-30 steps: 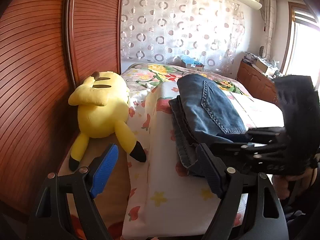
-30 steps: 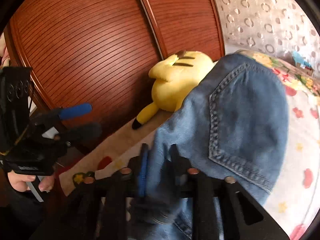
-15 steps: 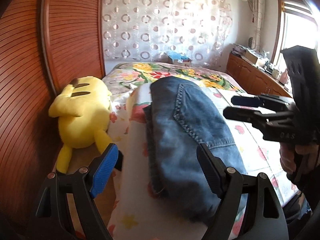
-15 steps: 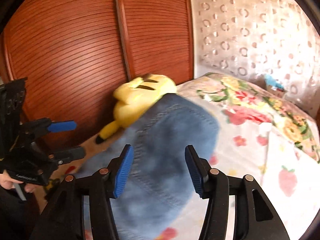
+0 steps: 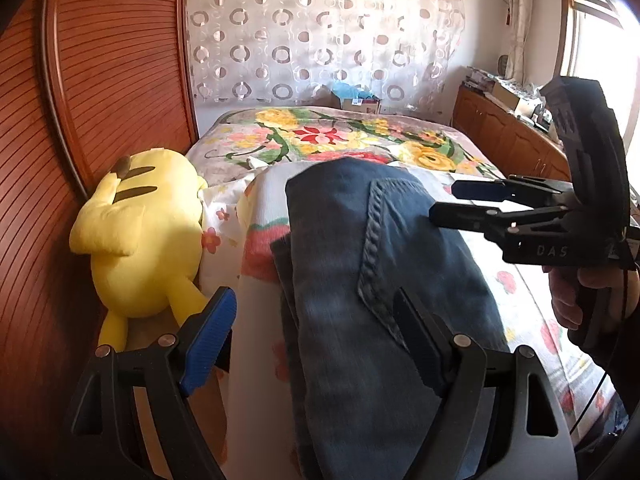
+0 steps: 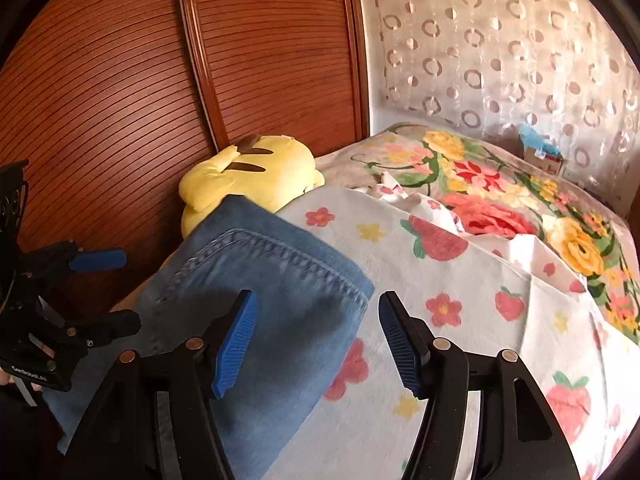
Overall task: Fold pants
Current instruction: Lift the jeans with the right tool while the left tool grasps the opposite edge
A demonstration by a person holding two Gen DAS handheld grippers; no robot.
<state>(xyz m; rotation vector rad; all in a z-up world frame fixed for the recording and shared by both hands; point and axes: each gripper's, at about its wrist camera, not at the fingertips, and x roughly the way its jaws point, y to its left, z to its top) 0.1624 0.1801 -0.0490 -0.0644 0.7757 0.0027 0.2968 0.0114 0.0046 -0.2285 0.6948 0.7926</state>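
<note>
Denim pants (image 5: pixel 360 272) lie folded along the bed's (image 6: pixel 500 304) left edge, both the left gripper (image 5: pixel 316 344) and the just-opening right gripper (image 6: pixel 316 340) empty-fingered; folding looks finished, perhaps needing only smoothing.

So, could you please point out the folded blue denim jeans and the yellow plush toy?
Folded blue denim jeans (image 5: pixel 340 264), left wrist view, top layer beside the pocket.
Yellow plush toy (image 5: pixel 140 248), left wrist view, its back.

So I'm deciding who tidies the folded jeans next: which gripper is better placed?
Probably the left gripper: its open jaws already straddle the jeans. The right gripper, jaws just opened and empty, sits over the jeans' edge.
</note>
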